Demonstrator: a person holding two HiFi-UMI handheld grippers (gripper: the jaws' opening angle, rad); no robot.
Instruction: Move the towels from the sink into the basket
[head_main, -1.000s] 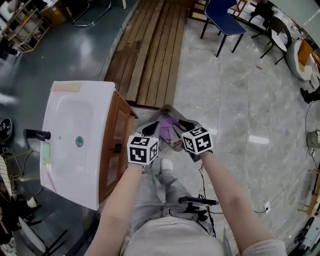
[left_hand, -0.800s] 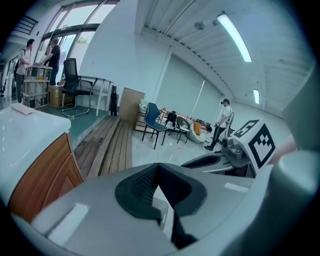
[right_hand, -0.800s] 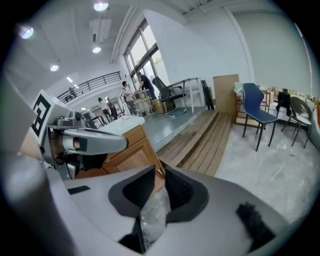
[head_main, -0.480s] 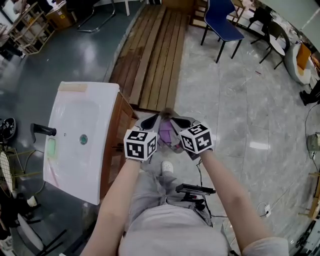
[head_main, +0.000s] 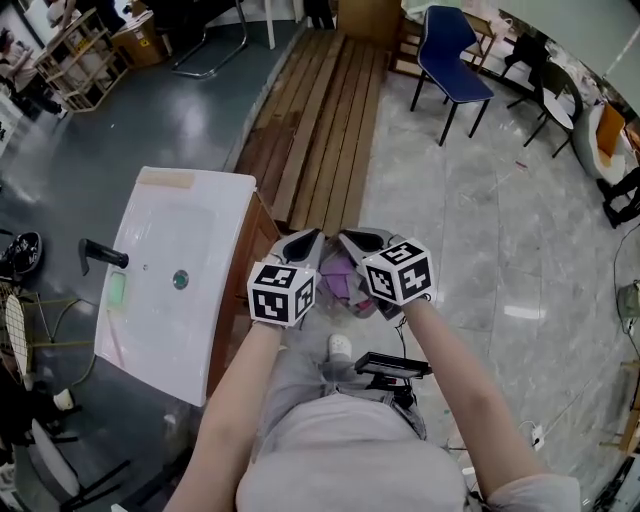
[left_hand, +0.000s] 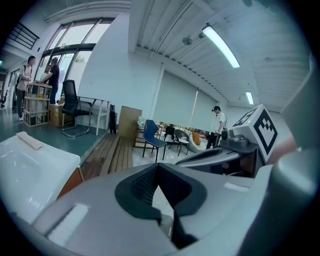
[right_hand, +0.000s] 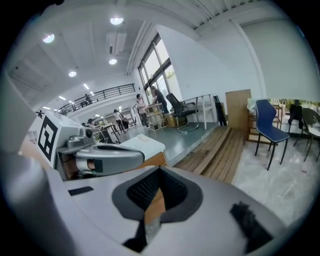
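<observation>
The white sink (head_main: 150, 300) on its wooden cabinet lies left in the head view, and its basin holds no towels. My left gripper (head_main: 308, 238) and right gripper (head_main: 350, 238) hover side by side just right of the cabinet, both shut with nothing between the jaws. Below and between them shows a purple towel (head_main: 338, 272) in the basket (head_main: 356, 300), which they mostly hide. The left gripper view shows its own jaws (left_hand: 159, 172) closed on air, with the right gripper (left_hand: 220, 152) alongside. From the right gripper view, that gripper's closed jaws (right_hand: 160, 177) and the left gripper (right_hand: 100, 155) are seen.
A black faucet (head_main: 103, 256) and a green sponge (head_main: 117, 290) sit at the sink's left side. Wooden planks (head_main: 320, 120) run along the floor ahead, and a blue chair (head_main: 450, 50) stands beyond. A black device (head_main: 392, 365) hangs at the person's waist.
Both grippers have lifted together, up and away from the basket, staying side by side. The head view has tilted, so the sink and the floor sit lower in the picture.
</observation>
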